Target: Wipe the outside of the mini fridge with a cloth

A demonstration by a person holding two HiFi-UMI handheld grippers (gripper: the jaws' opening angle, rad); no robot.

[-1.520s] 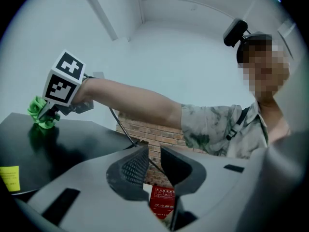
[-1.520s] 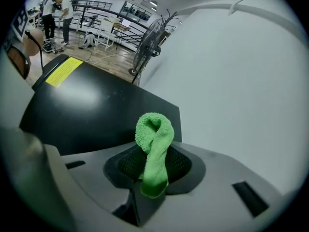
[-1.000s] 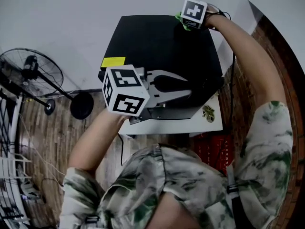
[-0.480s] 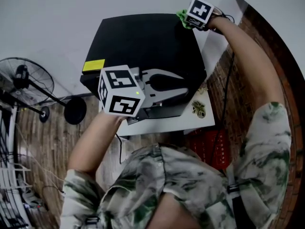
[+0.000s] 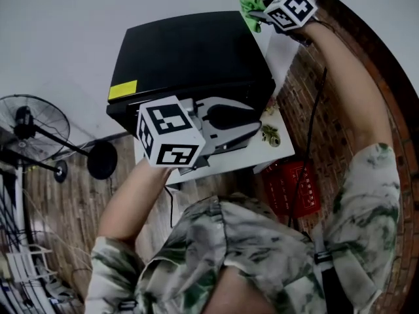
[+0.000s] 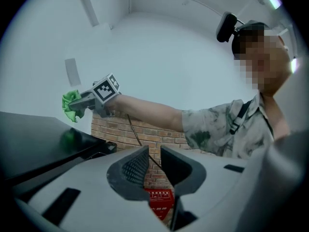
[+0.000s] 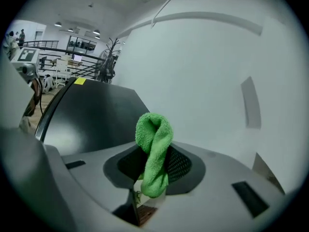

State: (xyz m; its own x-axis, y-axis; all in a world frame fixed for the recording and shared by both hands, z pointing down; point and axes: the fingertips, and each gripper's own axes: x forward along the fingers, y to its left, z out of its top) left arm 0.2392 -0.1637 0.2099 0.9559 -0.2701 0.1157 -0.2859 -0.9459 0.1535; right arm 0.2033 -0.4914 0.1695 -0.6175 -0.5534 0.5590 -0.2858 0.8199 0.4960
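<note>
Green-and-white patterned cloth of the person's shirt (image 5: 249, 254) filled the nearest part of the head view. Past it, the left gripper (image 5: 256, 124) hung over the near edge of the black mini fridge (image 5: 190, 57), its marker cube (image 5: 167, 139) toward the person. In the left gripper view its jaws stood slightly apart with nothing between them; only a red crate (image 6: 158, 199) and a brick wall (image 6: 120, 132) showed through the gap. I could not tell whether this gripper touched the fridge.

The fridge stood on a white surface (image 5: 255, 159), with a yellow sticker (image 5: 122, 89) at the near left corner of its top. A small mottled green item (image 5: 270, 133), too small to name, lay on the surface just right of the fridge's near right corner. The red crate sat on the floor below and to the right of that corner, against the brick wall. A pedestal fan (image 5: 29, 126) stood on the wooden floor well to the fridge's left.

Farthest out, at the fridge's far right corner, the right gripper (image 5: 258, 12) was clamped on a folded green microfibre cloth (image 7: 153, 149), whose looped end stuck up past the jaws. In the left gripper view the cloth was held just above the fridge's glossy top, which showed a faint green reflection beneath it.
</note>
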